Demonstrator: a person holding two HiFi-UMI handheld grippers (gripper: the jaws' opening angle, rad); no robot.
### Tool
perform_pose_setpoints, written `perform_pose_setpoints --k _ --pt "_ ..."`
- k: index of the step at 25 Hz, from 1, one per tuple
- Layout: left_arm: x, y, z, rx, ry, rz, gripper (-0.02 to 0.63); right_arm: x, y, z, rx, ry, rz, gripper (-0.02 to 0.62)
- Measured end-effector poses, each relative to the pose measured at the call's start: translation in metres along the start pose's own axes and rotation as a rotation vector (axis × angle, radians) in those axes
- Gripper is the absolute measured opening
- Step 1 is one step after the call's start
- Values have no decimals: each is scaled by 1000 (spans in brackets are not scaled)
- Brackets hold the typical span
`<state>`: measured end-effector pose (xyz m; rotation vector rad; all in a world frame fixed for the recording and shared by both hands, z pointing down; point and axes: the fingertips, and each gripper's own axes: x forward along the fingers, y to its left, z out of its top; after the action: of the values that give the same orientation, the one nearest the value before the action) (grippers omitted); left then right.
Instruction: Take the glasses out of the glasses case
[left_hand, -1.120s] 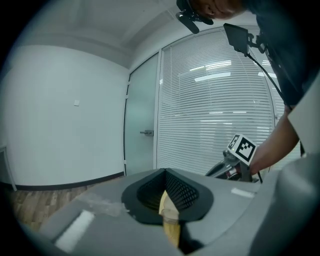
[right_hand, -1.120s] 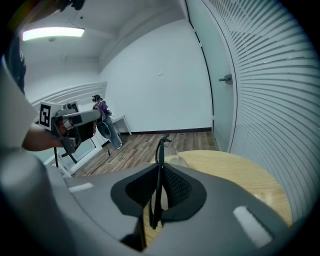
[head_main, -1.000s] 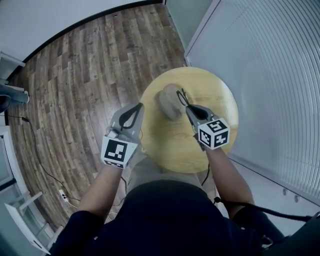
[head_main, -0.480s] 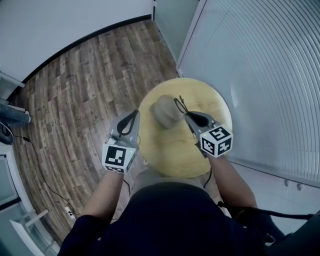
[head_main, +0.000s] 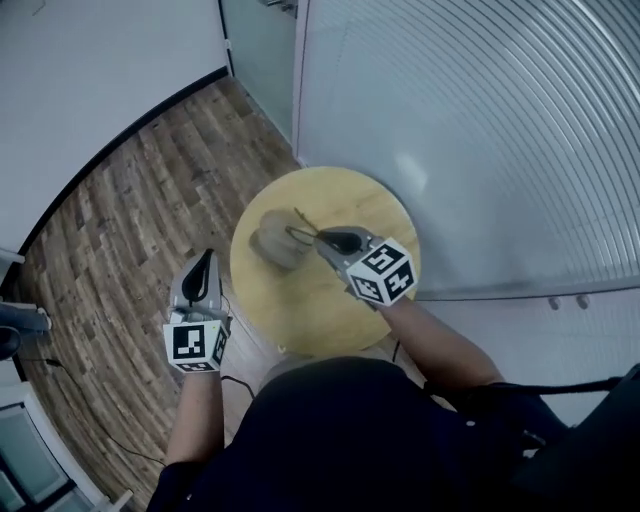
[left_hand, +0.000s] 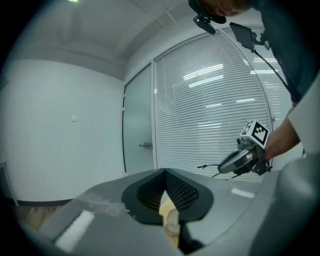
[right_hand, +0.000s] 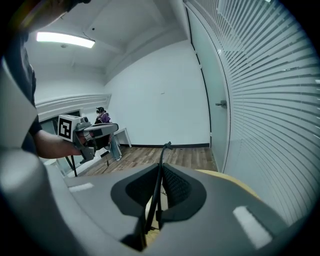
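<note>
A beige glasses case (head_main: 272, 240) lies on the round wooden table (head_main: 360, 200), left of centre. My right gripper (head_main: 322, 238) hovers just right of the case, shut on a thin dark pair of glasses (head_main: 303, 232) that pokes out over it. In the right gripper view a slim dark arm of the glasses (right_hand: 161, 165) runs up between the pressed jaws of that gripper (right_hand: 159, 172). My left gripper (head_main: 205, 257) hangs left of the table over the floor, shut and empty; in the left gripper view its tips (left_hand: 164, 171) meet, and the case (left_hand: 172, 220) shows below them.
A wall of white blinds (head_main: 480, 120) runs close behind and right of the table. Wooden floor (head_main: 130, 220) lies to the left. A glass door (left_hand: 140, 135) stands at the blinds' end. A person (right_hand: 102, 117) sits far off by a white table.
The right gripper has risen with the glasses in its jaws, up from the case. The left gripper has stayed shut beside the table. The head view has swung, so the table sits further left.
</note>
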<state>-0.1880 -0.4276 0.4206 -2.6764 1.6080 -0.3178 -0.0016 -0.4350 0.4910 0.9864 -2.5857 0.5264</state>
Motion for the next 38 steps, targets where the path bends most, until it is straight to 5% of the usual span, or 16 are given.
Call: perform_pose_setpoints --k 15,38 --pt "-24 -23 91 51 -60 -51 6 -69 30 64 16 -61 -8 31" --pt "-17 -26 132 106 -159 -57 6 -117 18 99 -18 -185 -64 31"
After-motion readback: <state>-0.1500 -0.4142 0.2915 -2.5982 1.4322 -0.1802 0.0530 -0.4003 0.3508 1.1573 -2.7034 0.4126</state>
